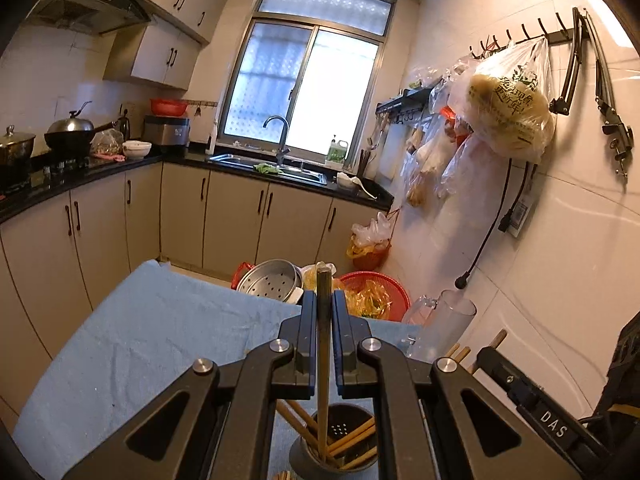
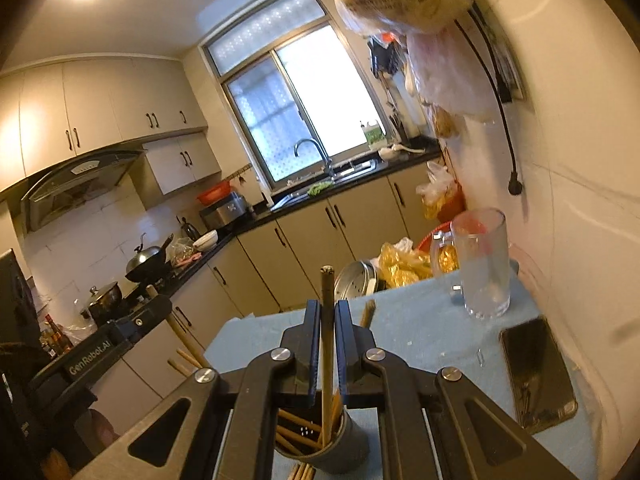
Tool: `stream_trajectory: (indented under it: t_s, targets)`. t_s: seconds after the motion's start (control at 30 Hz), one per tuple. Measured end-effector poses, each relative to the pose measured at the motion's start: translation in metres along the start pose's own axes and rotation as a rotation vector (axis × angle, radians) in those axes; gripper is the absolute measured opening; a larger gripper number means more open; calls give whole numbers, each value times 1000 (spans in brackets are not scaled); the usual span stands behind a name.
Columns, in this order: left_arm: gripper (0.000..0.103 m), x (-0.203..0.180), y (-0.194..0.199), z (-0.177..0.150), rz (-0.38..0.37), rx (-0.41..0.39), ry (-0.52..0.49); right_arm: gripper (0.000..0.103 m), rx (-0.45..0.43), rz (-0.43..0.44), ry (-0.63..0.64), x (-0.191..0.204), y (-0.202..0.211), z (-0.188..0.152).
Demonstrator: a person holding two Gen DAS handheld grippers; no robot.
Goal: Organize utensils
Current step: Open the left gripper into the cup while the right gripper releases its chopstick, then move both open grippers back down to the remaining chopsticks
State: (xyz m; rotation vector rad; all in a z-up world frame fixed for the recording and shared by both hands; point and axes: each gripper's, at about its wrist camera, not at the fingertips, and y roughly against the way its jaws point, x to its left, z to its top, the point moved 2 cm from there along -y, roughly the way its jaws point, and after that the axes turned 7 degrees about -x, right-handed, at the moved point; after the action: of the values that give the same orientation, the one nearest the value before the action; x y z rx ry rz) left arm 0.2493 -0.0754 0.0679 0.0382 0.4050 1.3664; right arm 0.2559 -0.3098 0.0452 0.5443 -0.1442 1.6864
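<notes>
Standing over a dark holder (image 1: 334, 454), both tongs are seen closed, each on one chopstick. The left tongs (image 1: 324, 312) are clamped on a dark chopstick (image 1: 323, 360) whose lower end is inside the holder; the right tongs (image 2: 328, 320) are clamped on another chopstick (image 2: 327, 344), its lower end likewise in the holder (image 2: 348, 444). More chopsticks (image 1: 352, 440) are leaned inside, and a few are laid on the blue-covered surface (image 1: 160, 340) just beside it. A glass mug (image 2: 482, 264) is stood near the wall, well apart, with a phone (image 2: 536, 376) laid nearer. Each tongs is crowded by the other beside the holder.
</notes>
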Motion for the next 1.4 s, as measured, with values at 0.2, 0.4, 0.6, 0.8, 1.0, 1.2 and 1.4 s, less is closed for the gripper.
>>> stream_trajectory:
  t_s: [0.2, 0.4, 0.6, 0.8, 1.0, 1.2, 1.4]
  targets:
    - [7, 5, 0, -7, 10, 32, -11, 12, 28, 13, 0, 0, -5, -10]
    - [9, 12, 9, -9, 13, 61, -15, 13, 59, 8, -37, -3, -1, -15]
    - [54, 33, 66, 5, 16, 82, 1, 32, 39, 30, -44, 8, 47, -7]
    - [62, 59, 120, -25, 82, 178, -51, 59, 130, 79, -9, 30, 93, -46]
    - [62, 83, 126, -92, 154, 312, -74, 57, 298, 73, 28, 38, 95, -117]
    - [62, 88, 106, -116, 148, 393, -65, 48, 449, 48, 56, 40, 60, -162]
    - [62, 95, 84, -129, 126, 455, -53, 34, 536, 19, 76, 37, 19, -183]
